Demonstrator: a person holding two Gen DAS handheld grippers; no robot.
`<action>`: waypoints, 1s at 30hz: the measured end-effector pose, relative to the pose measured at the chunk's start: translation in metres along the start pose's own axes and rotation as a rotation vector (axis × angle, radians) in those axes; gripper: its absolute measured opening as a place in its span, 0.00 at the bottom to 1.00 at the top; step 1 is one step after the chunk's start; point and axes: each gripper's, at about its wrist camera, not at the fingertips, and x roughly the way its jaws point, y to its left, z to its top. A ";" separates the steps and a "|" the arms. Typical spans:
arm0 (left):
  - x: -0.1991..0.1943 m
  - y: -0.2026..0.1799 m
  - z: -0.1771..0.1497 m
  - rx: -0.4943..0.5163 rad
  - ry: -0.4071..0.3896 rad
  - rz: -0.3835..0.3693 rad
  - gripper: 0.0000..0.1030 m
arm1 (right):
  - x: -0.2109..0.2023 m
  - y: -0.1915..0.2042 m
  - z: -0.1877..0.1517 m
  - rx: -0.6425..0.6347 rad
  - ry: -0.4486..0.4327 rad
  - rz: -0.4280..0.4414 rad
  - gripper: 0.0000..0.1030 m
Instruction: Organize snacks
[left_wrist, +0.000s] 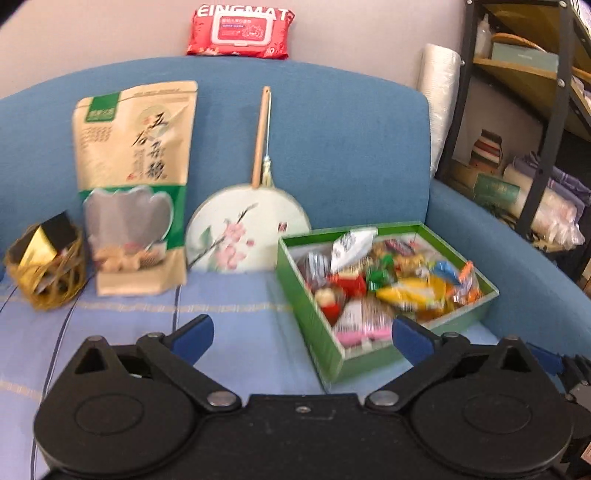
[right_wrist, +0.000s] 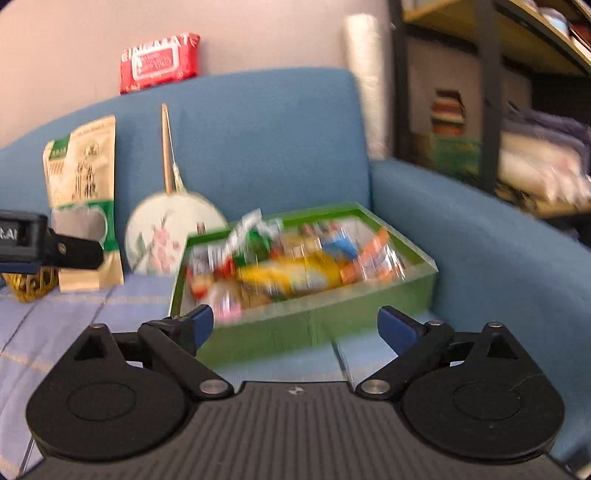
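Both left tongs (left_wrist: 301, 334) and right tongs (right_wrist: 294, 325) gape fully, holding nothing. The green snack box (left_wrist: 321, 334), brimful, sits on the sofa seat (left_wrist: 236, 314) just ahead; grip opposite walls evenly to avoid spilling.

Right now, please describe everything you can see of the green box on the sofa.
The green box is a shallow, open rectangular tray that looks like cardboard, with green walls and a pale inner lining. It rests flat on the striped light-blue cover of the blue sofa, turned at an angle, near the right armrest. It is filled with mixed wrapped snacks: yellow, red, green, pink, orange. The painted round fan stands just behind its left corner. Neither tool touches it.
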 end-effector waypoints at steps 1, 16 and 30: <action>-0.005 -0.002 -0.006 0.003 0.003 0.004 1.00 | -0.003 0.001 -0.003 -0.002 0.023 -0.008 1.00; -0.035 -0.006 -0.034 0.016 0.027 0.110 1.00 | -0.033 0.010 0.009 -0.042 0.037 -0.077 1.00; -0.042 -0.001 -0.034 0.000 0.024 0.098 1.00 | -0.037 0.013 0.011 -0.058 0.037 -0.080 1.00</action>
